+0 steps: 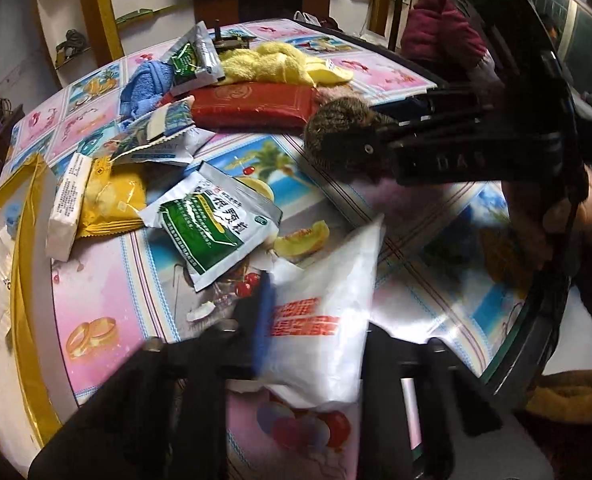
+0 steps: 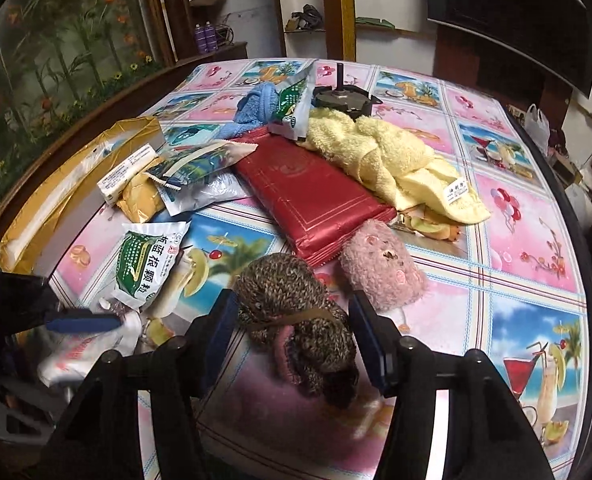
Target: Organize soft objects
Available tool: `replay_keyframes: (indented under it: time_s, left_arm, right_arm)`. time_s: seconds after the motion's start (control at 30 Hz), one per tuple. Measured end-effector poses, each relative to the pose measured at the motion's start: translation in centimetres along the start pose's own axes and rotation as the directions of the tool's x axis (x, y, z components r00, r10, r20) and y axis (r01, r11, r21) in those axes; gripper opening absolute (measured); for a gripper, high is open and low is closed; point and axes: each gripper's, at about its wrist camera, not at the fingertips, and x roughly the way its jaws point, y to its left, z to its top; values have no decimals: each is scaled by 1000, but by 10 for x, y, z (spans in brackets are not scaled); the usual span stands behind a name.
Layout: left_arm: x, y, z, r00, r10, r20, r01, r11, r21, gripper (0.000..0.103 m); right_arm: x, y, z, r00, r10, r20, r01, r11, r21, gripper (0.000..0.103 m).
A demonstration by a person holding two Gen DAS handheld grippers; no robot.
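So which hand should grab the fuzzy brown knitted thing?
The right one, probably. The right gripper already has the brown knitted bundle between its open jaws. The left gripper is busy, closed on the white plastic bag.

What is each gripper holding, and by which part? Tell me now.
The left gripper is shut on the white bag, pinching its near end at the red print. The right gripper holds nothing: its jaws stand open around the brown knitted piece.
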Motion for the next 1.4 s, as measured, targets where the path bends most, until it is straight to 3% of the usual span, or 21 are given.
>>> replay_keyframes:
  time_s: [0.07, 0.17, 0.33, 0.43, 0.6, 0.87, 0.97, 1.07, 1.2, 1.4]
  left_arm:
    - [-5, 4, 1, 1000, -21, 17, 21, 999, -28, 12]
    - [-15, 8, 1, 998, -43, 49, 46, 997, -58, 12]
    - [-42, 24, 2, 984, -103, 144, 124, 982, -141, 12]
    - [-55, 36, 4, 979, -102, 178, 133, 976, -173, 12]
    - [-36, 22, -5, 986, -133, 97, 143, 983, -113, 12]
    - [-17, -5, -7, 987, -133, 93, 137, 990, -37, 25]
    - [-15, -22, -4, 975, -199, 95, 199, 980, 15, 23]
    - [-20, -35, -3, 958, -257, 130, 255, 966, 33, 12]
    - [-30, -42, 3, 947, -270, 174, 267, 963, 39, 7]
    - [-46, -24, 9, 926, -274, 260, 294, 955, -45, 5]
  right_arm:
    - [-5, 2, -1, 1000, 24, 7, -24, 1000, 8, 43]
    - [-15, 5, -3, 999, 21, 34, -22, 1000, 14, 39]
    - [-37, 8, -1, 996, 48, 74, -51, 998, 42, 38]
    - [-48, 15, 6, 994, 65, 88, -68, 997, 36, 38]
    - [-46, 34, 12, 996, 65, 69, -64, 998, -9, 38]
    - [-43, 37, 5, 997, 49, 52, -49, 999, -12, 39]
    - [-42, 31, 2, 998, 50, 50, -51, 999, 10, 39]
    - [-42, 23, -2, 998, 41, 51, -43, 998, 37, 39]
    - [-46, 10, -8, 998, 33, 60, -37, 997, 73, 39]
    - [-51, -3, -10, 997, 28, 76, -37, 992, 117, 39]
